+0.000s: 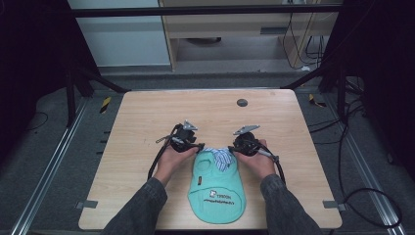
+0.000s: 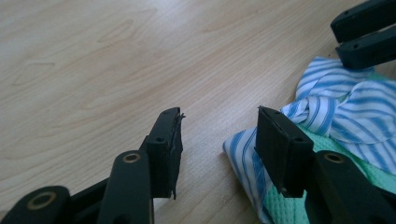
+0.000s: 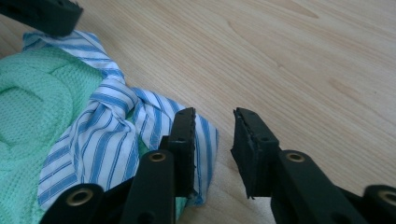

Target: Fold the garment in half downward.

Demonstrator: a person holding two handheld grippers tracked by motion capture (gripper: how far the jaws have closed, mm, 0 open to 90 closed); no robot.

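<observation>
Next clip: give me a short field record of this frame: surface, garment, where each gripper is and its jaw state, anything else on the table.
surface: wooden table
garment: small green garment lying flat, blue-and-white striped collar bunched at its far end
left gripper: at the collar's left edge, jaws apart, nothing between them, one jaw next to the striped cloth
right gripper: at the collar's right edge, jaws apart, nothing between them, striped cloth beside and behind one jaw
other: dark round spot near the table's far edge

Lab recording bay, wooden table [image 1: 147, 122] on carpet, metal floor rails [image 1: 46, 171], loose cables [image 1: 372, 196]
</observation>
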